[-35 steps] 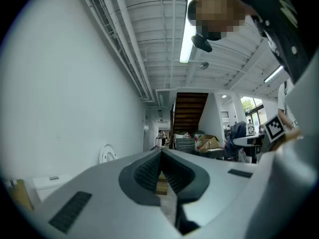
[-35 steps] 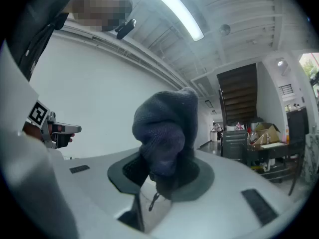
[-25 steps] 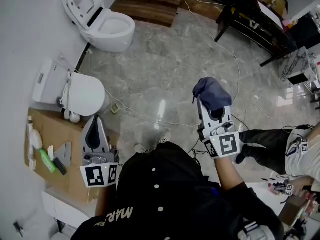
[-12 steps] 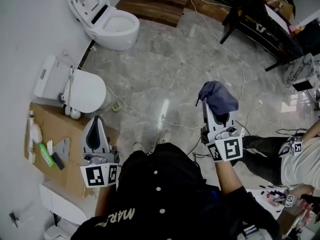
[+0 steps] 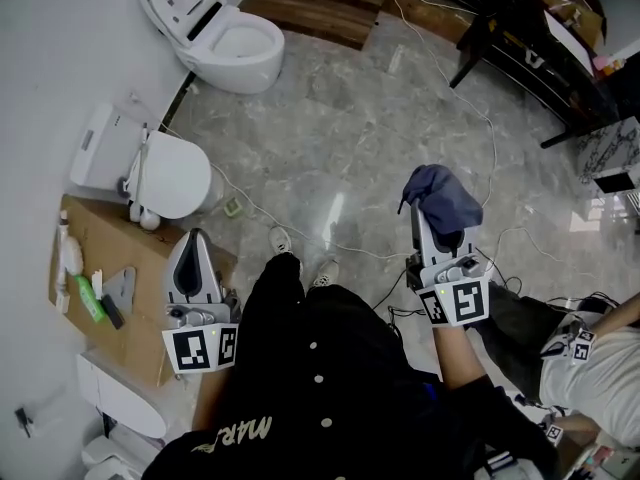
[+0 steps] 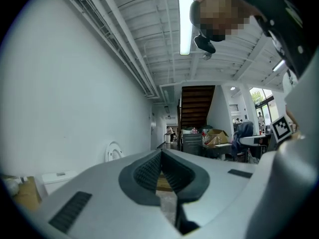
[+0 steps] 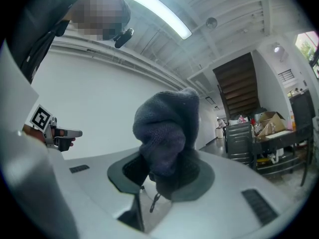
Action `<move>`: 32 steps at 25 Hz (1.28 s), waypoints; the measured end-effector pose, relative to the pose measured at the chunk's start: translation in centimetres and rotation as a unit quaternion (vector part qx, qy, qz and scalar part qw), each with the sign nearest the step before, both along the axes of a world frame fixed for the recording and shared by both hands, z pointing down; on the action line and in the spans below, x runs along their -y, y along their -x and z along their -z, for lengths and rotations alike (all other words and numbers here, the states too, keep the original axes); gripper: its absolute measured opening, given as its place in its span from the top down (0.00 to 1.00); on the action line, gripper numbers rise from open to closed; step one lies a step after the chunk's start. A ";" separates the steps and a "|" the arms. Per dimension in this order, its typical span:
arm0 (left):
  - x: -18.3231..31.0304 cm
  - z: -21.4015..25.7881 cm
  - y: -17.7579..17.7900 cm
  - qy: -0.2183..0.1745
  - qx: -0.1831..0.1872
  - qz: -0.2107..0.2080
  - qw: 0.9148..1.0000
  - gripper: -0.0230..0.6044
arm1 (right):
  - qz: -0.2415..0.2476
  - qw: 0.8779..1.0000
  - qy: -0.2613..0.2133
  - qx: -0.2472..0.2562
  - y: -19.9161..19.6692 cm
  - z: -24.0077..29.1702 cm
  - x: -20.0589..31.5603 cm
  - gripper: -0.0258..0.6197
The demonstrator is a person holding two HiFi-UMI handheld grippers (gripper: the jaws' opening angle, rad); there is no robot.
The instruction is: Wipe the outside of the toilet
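Floor (image 5: 340, 148): grey glossy marble, with thin white cables (image 5: 485, 118) trailing across it.
Left gripper (image 6: 160, 158): its fingers (image 6: 147, 172) were pressed together at the tips, with nothing between them. They were held over the edge of a cardboard box (image 5: 120, 338).
Right gripper (image 5: 438, 230): its fingers (image 7: 130, 171) were clamped on a dark blue cloth (image 5: 440, 198), which bunched up over and beyond their tips.
Toilet (image 5: 235, 53): white, lid raised, against the wall. It stood well ahead of both pairs of fingers and far left of the right ones; neither the cloth nor any finger touched it.
Second toilet (image 5: 175, 176): white, lid down, just ahead and left of the left fingers.
Box top: a white bottle (image 5: 70, 264) and small items lay to the left of the left fingers.
Wooden steps (image 5: 320, 3): far ahead, between the two grippers' lines.
Dark bench (image 5: 530, 53): far ahead and to the right of the right fingers.
Another person (image 5: 590, 353): low on the floor, behind and to the right of the right fingers.
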State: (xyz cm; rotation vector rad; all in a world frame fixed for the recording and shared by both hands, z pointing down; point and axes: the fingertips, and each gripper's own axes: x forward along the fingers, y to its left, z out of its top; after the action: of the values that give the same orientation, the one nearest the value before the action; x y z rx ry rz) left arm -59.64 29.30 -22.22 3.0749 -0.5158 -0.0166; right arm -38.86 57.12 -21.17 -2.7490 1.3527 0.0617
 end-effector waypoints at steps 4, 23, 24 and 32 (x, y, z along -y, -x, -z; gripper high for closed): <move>0.5 -0.3 -1.8 0.003 -0.005 -0.001 1.000 0.95 | -0.004 1.000 0.001 -0.002 -1.8 -0.1 0.1 0.78; 11.4 -2.0 -19.6 0.026 -0.014 -0.037 0.999 0.95 | -0.041 0.998 0.039 -0.014 -17.7 -0.3 9.4 0.78; 12.3 -1.8 -20.8 0.025 -0.014 -0.039 0.999 0.95 | -0.046 0.998 0.038 -0.013 -18.9 -0.2 10.2 0.78; 19.4 -0.9 -28.1 0.016 -0.010 -0.049 0.999 0.95 | -0.069 0.997 0.034 -0.013 -26.8 0.4 16.1 0.78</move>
State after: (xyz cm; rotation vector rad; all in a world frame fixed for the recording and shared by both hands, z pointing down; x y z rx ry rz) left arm -31.55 9.85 -21.29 3.0604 -0.3614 -0.0373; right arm -12.09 41.04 -21.54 -2.9049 1.1893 0.0626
